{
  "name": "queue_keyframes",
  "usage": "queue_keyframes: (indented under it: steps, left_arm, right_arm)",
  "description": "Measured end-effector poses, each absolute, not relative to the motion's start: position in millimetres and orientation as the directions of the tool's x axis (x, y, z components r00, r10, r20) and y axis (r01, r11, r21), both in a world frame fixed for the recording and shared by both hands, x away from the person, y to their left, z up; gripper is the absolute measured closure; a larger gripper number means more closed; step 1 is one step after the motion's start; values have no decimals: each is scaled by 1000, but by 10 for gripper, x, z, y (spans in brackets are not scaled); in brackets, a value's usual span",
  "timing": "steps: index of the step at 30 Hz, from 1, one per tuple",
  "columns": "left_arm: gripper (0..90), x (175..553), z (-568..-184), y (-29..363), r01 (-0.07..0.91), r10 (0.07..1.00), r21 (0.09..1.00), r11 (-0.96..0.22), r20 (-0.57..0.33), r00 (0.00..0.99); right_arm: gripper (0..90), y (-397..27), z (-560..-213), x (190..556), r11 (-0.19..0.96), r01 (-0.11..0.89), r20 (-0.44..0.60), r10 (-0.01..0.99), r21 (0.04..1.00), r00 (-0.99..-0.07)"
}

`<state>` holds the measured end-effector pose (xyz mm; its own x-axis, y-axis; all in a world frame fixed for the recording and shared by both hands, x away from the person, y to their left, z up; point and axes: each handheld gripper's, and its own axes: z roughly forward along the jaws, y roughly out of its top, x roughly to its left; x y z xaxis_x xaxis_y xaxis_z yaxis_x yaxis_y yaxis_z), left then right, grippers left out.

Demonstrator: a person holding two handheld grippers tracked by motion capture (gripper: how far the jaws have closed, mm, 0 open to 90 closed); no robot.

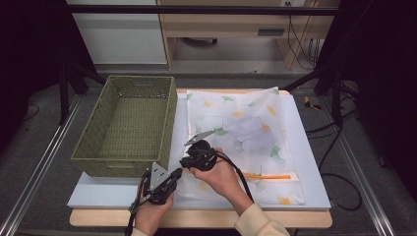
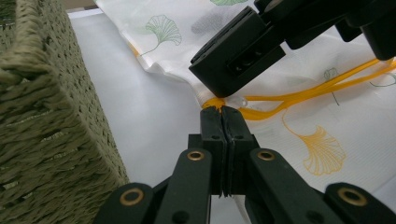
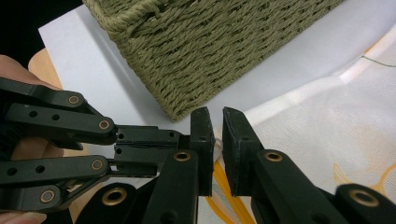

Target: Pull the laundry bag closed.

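- Laundry bag (image 1: 246,142): a thin white mesh pouch printed with green and yellow ginkgo leaves, lying flat on the right half of the tabletop (image 1: 314,162), with something pale folded inside.
- Its orange zipper (image 1: 268,175) runs along the near edge of the bag, parallel to the near edge of the tabletop. The zipper's left end sits at the bag's near left corner, and both grippers meet there.
- The small clear zipper pull (image 2: 236,101) lies at that left end, just ahead of the left fingers and under the right gripper.
- Left gripper (image 1: 173,175): comes in from the near left, its fingers (image 2: 212,135) clenched together on the bag's corner by the zipper end, pinning the cloth.
- Right gripper (image 1: 193,150): reaches across from the right hand (image 1: 221,174). In its own view the fingers (image 3: 238,144) stand slightly apart with the pull between them; I cannot tell whether the pads press on it yet.
- My reading: the zipper's long axis leads away to the right from both sets of fingers, so the right gripper, nearer the pull, would draw it rightward while the left one holds the corner.
- Woven basket (image 1: 128,123): olive green and empty, on the left half of the tabletop, just beside the bag's left edge.
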<state>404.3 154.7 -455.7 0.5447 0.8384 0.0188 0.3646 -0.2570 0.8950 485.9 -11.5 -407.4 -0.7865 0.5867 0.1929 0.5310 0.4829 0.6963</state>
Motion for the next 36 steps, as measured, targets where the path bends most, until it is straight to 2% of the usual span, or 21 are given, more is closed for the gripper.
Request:
queue_keyframes:
  steps: [14,19,36]
  left_arm:
    - [891,4045,-4570,1556,394,840,893,-219,-33,542]
    - [891,4078,-4592,1615,425,848,888,-177,-82,524]
    - [891,4085,-4592,1638,428,852,888,-170,-86,516]
  right_arm:
    - [844,-165,-4064,4820,464,527,200,585,713,-786]
    - [865,-221,-4061,4823,466,521,197,581,715,-790]
    - [862,-247,-4120,4779,489,517,196,565,702,-801]
